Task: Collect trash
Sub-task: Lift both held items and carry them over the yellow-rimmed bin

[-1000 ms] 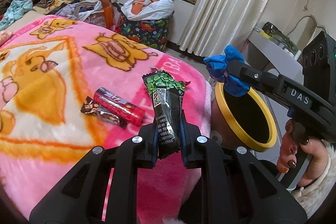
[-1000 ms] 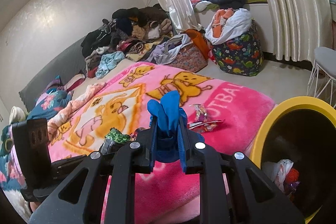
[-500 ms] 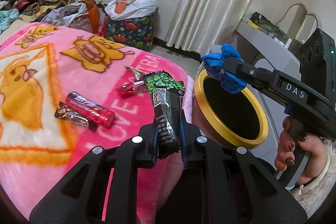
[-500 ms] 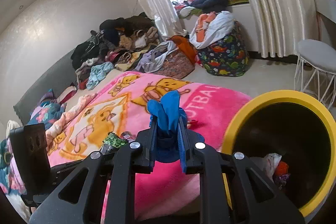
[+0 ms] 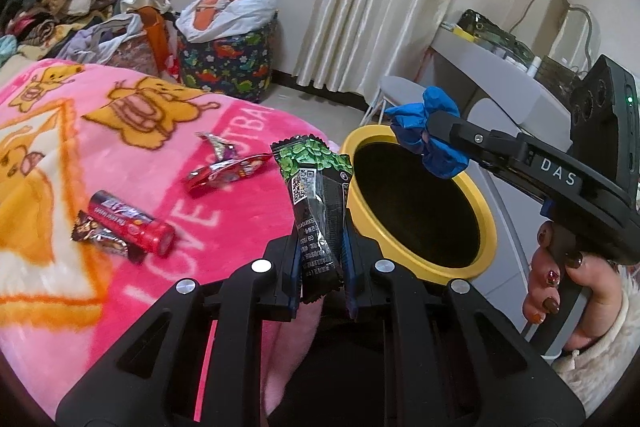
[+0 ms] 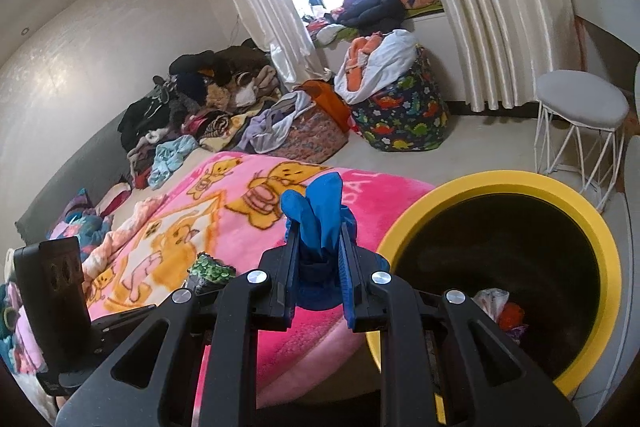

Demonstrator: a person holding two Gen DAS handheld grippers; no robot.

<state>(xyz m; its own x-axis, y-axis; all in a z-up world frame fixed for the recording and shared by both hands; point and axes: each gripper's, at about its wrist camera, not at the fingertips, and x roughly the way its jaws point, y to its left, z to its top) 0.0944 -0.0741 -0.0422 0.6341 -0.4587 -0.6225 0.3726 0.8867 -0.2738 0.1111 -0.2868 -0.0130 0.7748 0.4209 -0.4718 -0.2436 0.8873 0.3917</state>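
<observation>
My left gripper [image 5: 320, 255] is shut on a black snack wrapper with a green top [image 5: 316, 203], held upright just left of the yellow-rimmed bin [image 5: 484, 207]. My right gripper [image 6: 320, 247] is shut on a crumpled blue glove [image 6: 318, 223]; in the left wrist view that blue glove [image 5: 436, 139] hangs over the bin's far rim. The yellow bin [image 6: 560, 195] sits at the right, with some trash at its bottom. On the pink blanket [image 5: 224, 227] lie a red tube [image 5: 132, 223], a brown wrapper [image 5: 102, 237] and a red foil wrapper [image 5: 226, 171].
A dinosaur-print laundry bag [image 6: 404, 115] and piles of clothes [image 6: 208, 99] stand beyond the bed. A white wire stool [image 6: 580, 123] is behind the bin. A white desk [image 5: 500, 79] is at the right. A hand [image 5: 560, 291] grips the right tool's handle.
Both grippers have swung toward the bin with their loads; the bin now fills more of each view and the blanket has slid left.
</observation>
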